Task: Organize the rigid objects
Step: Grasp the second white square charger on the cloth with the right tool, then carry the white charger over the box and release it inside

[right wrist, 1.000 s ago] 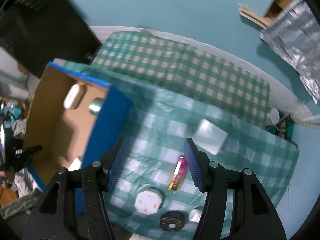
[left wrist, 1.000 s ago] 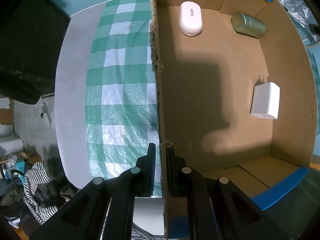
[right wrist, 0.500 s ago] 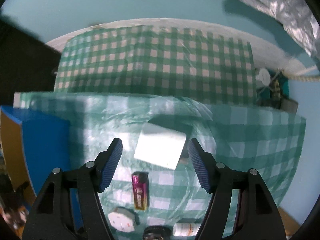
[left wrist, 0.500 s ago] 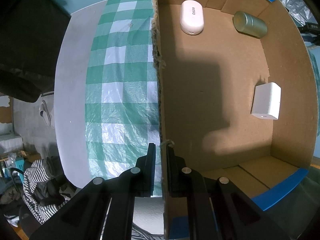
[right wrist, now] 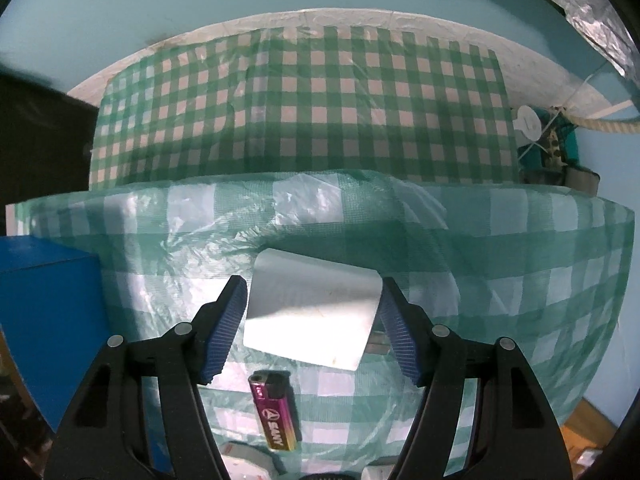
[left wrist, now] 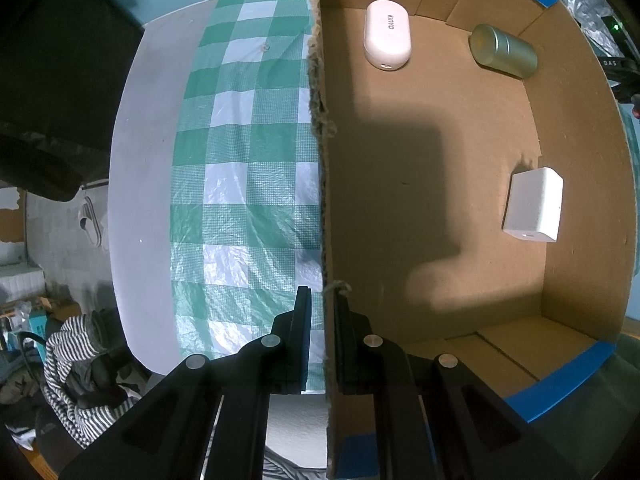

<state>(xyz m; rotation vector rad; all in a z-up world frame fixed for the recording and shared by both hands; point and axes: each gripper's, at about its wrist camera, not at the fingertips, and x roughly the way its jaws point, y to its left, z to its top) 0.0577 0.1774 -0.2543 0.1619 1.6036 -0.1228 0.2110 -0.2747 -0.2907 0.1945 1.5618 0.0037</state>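
Green checked tablecloth (right wrist: 500, 280) underlies everything; on it my left gripper (left wrist: 322, 344) stays clamped on the cardboard box (left wrist: 420, 208) wall. My right gripper (right wrist: 310, 316), lower than a second ago, straddles the white block (right wrist: 312, 312) beside the box, jaws apart, not yet pressing. It looks stiff, light and smooth, so I'd squeeze its two short sides.

Table (right wrist: 400, 28): checked cloth (right wrist: 304, 92); on it cardboard box (left wrist: 576, 216), white block (right wrist: 312, 312), lighter (right wrist: 276, 416).

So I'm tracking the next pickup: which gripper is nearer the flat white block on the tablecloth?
Right. The right gripper straddles the flat white block, jaws open either side. The left gripper is clamped on the cardboard box wall.
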